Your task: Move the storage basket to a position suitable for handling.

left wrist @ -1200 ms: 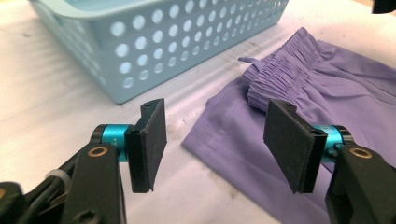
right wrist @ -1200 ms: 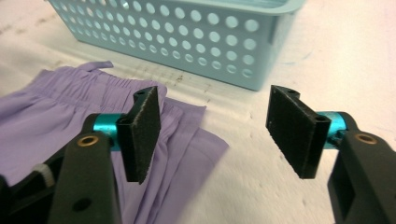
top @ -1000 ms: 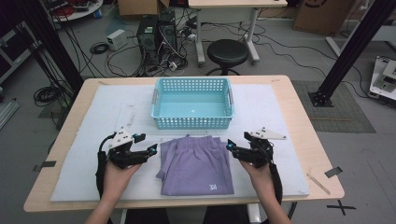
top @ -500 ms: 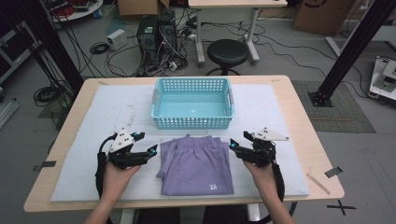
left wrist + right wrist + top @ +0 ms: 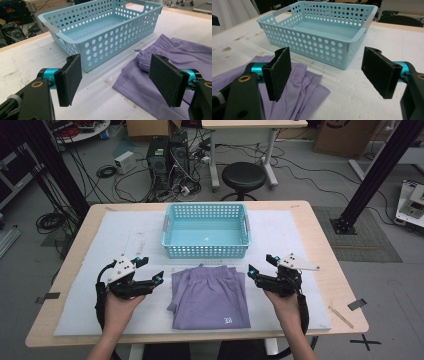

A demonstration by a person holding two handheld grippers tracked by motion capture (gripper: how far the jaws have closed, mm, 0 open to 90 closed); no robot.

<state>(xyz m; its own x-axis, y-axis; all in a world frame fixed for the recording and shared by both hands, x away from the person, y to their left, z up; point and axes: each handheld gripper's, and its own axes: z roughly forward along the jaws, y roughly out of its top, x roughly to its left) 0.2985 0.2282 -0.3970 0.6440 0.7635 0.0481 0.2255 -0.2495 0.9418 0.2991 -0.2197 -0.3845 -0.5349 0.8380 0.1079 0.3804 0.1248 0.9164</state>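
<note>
A folded purple garment (image 5: pixel 210 296) lies flat on the white mat near the table's front edge; its gathered waistband points toward the basket (image 5: pixel 150 53) (image 5: pixel 294 82). A light-blue perforated basket (image 5: pixel 206 230) (image 5: pixel 100 27) (image 5: pixel 322 27) stands empty just behind it. My left gripper (image 5: pixel 150 270) (image 5: pixel 117 77) hovers open just left of the garment, jaws wide apart. To the garment's right my right gripper (image 5: pixel 260 266) (image 5: pixel 329 75) is open too, holding nothing.
A white foam mat (image 5: pixel 125 245) covers most of the wooden table (image 5: pixel 325 250). A black stool (image 5: pixel 243 175), computer towers (image 5: pixel 167 152) and cables sit on the floor behind the table. A black frame post (image 5: pixel 370 175) stands at the right.
Both grippers have shifted only slightly beside the garment. The garment and basket have not moved.
</note>
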